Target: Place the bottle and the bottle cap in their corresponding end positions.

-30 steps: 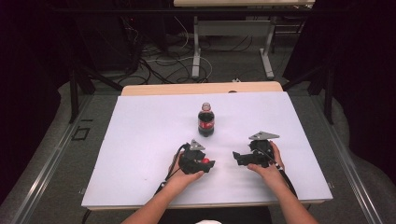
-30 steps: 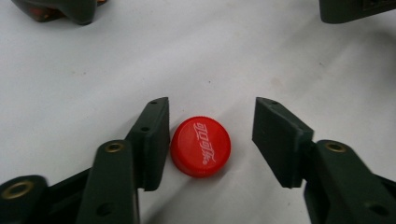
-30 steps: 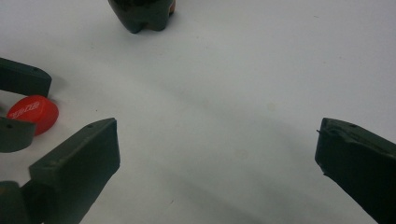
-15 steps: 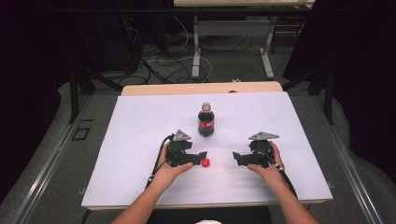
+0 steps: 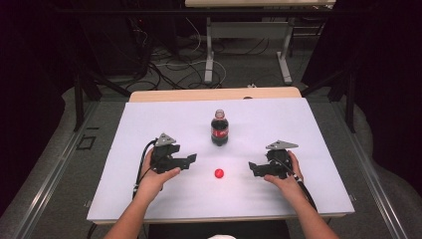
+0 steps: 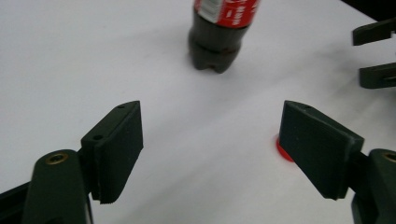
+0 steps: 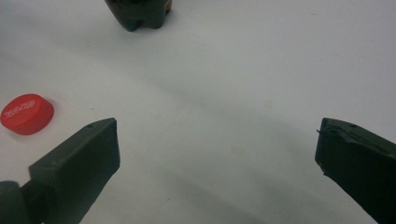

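White table (image 5: pixel 308 129): left gripper (image 6: pixel 212 140) half-hides red cap (image 6: pixel 281 148).

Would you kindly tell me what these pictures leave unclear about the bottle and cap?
- Bottle: the left gripper view's top edge cuts off everything above the label; the right gripper view keeps just the base.
- Red cap: partly hidden behind a jaw in the left gripper view.
- Cap lettering: too blurred to read.

Both grippers, left gripper (image 5: pixel 191 158) and right gripper (image 5: pixel 252 168), are black with grey three-cornered plates, trailing black cables; jaws are flat rubbery blocks with brass-coloured screws; forearms are bare.
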{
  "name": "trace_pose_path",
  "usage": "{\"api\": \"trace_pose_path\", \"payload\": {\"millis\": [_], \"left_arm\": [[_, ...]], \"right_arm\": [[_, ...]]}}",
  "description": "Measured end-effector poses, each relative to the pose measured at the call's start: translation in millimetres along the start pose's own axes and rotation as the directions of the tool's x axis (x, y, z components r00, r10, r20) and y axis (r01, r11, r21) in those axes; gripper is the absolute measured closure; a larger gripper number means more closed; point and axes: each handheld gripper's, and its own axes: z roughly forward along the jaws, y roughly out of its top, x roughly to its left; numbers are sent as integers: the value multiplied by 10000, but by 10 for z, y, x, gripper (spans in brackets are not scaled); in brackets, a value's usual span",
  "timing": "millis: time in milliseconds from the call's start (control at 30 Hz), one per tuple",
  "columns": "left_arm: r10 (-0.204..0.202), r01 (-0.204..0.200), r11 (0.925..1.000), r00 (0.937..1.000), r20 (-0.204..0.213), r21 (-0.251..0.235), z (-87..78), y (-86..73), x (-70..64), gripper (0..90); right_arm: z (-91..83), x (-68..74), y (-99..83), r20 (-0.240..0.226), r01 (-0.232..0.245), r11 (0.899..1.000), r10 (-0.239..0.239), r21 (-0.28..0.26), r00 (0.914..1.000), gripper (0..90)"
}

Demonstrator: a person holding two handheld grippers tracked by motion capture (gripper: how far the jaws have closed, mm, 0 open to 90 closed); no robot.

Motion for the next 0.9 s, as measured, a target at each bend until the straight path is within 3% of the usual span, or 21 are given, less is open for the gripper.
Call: {"api": "trace_pose_path", "payload": {"millis": [167, 333, 433, 533, 700, 800, 900], "left_arm": [[-296, 290, 9995, 9986, -439, -144, -60, -69, 139, 144], [-588, 577, 9981, 9971, -489, -227, -117, -134, 263, 58], [-1109, 1091, 9934, 9925, -517, -350, -105, -186, 341, 33], [-1693, 1661, 9847, 9835, -637, -527, -88, -227, 413, 5], [-1951, 1916, 9804, 9769, -874, -466, -75, -328, 517, 5], [-2168, 2101, 9752, 9702, -1086, -696, -65, -376, 560, 12], [-2105, 2005, 9762, 9675, -1402, -821, -72, -407, 593, 18]], "right_arm": [[-4, -3, 0, -27, -62, 10000, 62, -32, 10000, 0], [-14, -17, -2, 66, -122, 9999, 122, -39, 9999, 0], [-13, -30, -6, 13, -116, 9999, 116, -22, 9999, 0], [-2, -39, -13, 63, -193, 9998, 193, 19, 9998, 0], [9, -59, -25, 83, -216, 9998, 216, 0, 9997, 0], [8, -65, -28, 141, -216, 9998, 215, 8, 9997, 0], [13, -68, -32, 143, -215, 9998, 215, 10, 9997, 0]]}}
